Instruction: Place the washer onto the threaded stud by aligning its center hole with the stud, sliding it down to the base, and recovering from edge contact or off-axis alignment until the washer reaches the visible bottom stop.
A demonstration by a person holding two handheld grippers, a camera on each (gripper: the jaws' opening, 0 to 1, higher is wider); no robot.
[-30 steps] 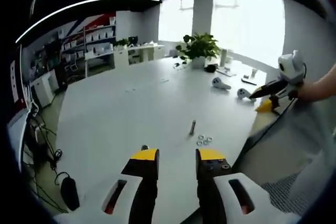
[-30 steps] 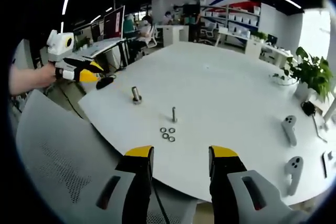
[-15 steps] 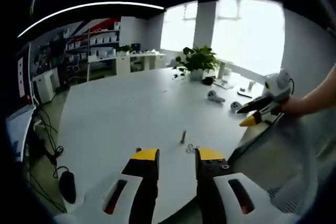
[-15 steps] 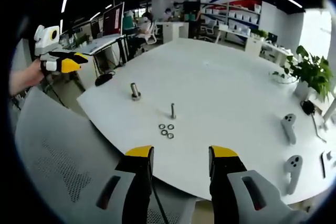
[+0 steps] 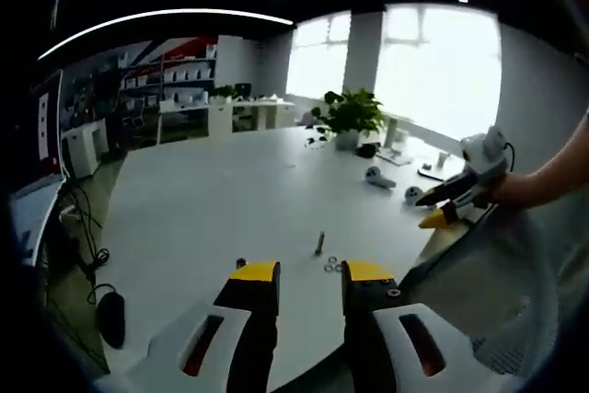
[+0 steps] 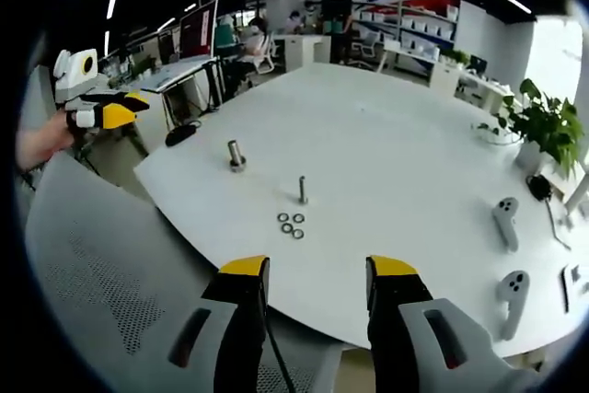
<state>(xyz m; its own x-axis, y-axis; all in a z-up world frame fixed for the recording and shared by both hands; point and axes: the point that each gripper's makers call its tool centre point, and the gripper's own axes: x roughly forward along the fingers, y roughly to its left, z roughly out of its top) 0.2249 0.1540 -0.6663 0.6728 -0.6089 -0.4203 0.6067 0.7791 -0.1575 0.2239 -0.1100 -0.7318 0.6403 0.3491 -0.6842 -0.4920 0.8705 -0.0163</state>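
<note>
Left gripper: the left gripper (image 5: pixel 309 271) is held above the near edge of the table, jaws parallel and apart, released, nothing between them. It is also seen from the right gripper view (image 6: pixel 118 109) at the far left, held in a hand (image 6: pixel 39 140) off the table edge; its jaw gap cannot be judged there.
Right gripper: the right gripper (image 6: pixel 313 269) is held above the table edge, jaws apart, released and empty. In the left gripper view it appears at the right (image 5: pixel 440 210), held off the table beside a forearm (image 5: pixel 550 177).
Threaded stud: the threaded stud (image 6: pixel 303 190) stands upright on the white table (image 6: pixel 386 144), free of both grippers. In the left gripper view it stands just beyond the jaw tips (image 5: pixel 319 243).
Washers: three washers (image 6: pixel 291 225) lie flat in a tight cluster on the table, just beside the stud base on the near side, none on the stud. In the left gripper view the washers (image 5: pixel 331 266) lie just past the right jaw tip.
Second stud: a shorter, thicker bolt (image 6: pixel 236 156) stands upright to the left of the threaded stud, well apart from the washers.
Chair: a grey mesh chair back (image 6: pixel 101 273) sits below the table edge.
Other items: two white handheld controllers (image 6: pixel 506 223) lie on the right part of the table; a potted plant (image 5: pixel 349 117) stands at the far side.
</note>
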